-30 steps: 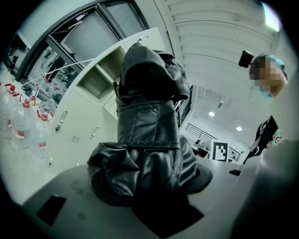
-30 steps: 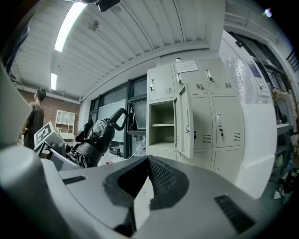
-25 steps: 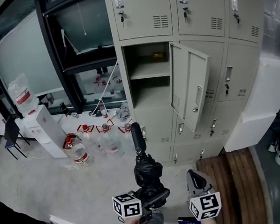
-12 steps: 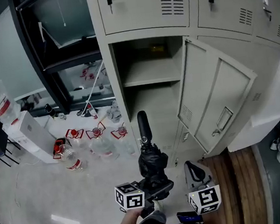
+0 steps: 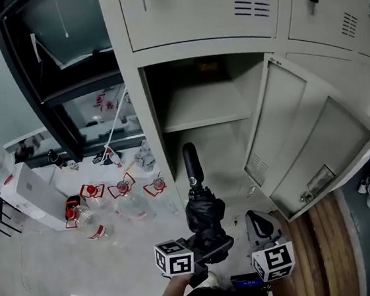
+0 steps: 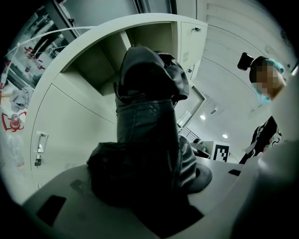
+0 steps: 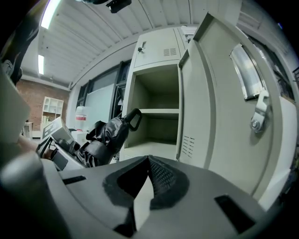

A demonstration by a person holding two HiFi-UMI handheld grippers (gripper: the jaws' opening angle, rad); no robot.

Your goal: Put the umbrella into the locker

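My left gripper [image 5: 206,244] is shut on a folded black umbrella [image 5: 200,205], which points handle-first at the open locker [image 5: 197,109]. In the left gripper view the umbrella [image 6: 147,135] fills the middle, with the locker opening [image 6: 100,56] just beyond it. The locker has a middle shelf [image 5: 204,114] and its door [image 5: 303,140] swings out to the right. My right gripper [image 5: 260,228] hangs to the right of the umbrella, shut and empty. From the right gripper view the umbrella [image 7: 105,137] lies left of the locker [image 7: 156,121], and that gripper [image 7: 148,179] holds nothing.
Several water bottles [image 5: 121,198] lie on the floor left of the locker, by a white dispenser [image 5: 28,195]. More locker doors [image 5: 202,6] stand shut above. A wooden strip [image 5: 323,254] runs on the floor at right. A person [image 6: 264,112] shows in the left gripper view.
The view has closed in on the open locker, which now looms larger. The umbrella in my left gripper has come nearer the lower compartment. The right gripper keeps its place beside it.
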